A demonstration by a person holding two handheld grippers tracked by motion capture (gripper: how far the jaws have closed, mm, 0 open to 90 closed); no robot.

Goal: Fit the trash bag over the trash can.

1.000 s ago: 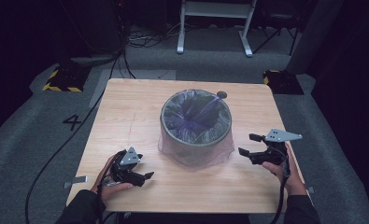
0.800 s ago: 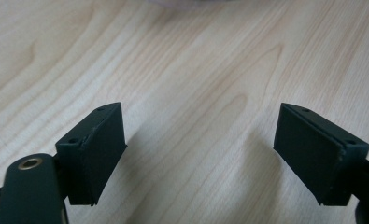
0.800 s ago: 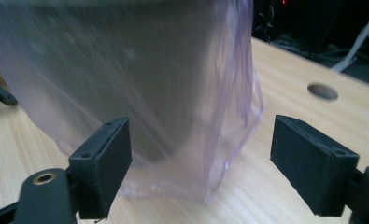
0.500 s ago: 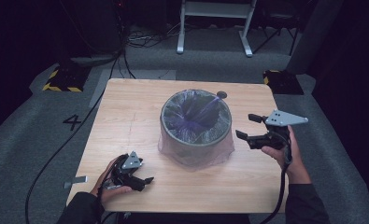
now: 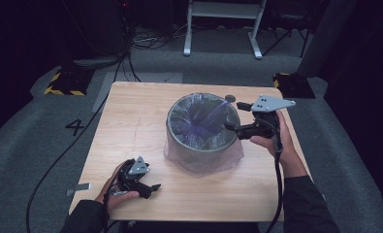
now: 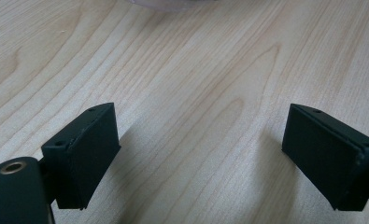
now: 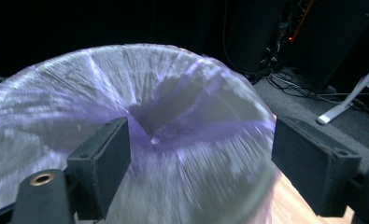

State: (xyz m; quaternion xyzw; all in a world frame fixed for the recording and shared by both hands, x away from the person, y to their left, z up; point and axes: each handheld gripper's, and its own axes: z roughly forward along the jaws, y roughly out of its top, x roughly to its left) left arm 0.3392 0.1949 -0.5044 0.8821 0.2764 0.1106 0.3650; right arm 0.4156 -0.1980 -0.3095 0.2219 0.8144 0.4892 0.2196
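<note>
Purple-tinted plastic lines the grey bin [image 5: 202, 130] at the middle of the desk [image 5: 131, 126], its film folded over the rim and hanging down the outside as a loose skirt. The right tool [image 5: 233, 116] hovers at the bin's right-hand rim, jaws spread and empty; in the right gripper view the liner's mouth [image 7: 140, 121] lies straight ahead and a little below, so the rim sits just before the tips and the right hand [image 5: 276, 141] is plainly the nearer one. The left tool [image 5: 152, 187] rests low at the near left of the desk, well apart from the bin, its jaws having just been opening with only bare wood between them (a sliver of the skirt [image 6: 166, 3] shows at the top edge of the left gripper view). Blur smears the liner in the right gripper view, so I cannot tell whether the film sits tight on the rim. A small dark round thing [image 5: 231, 98] behind the bin is too small to identify.
</note>
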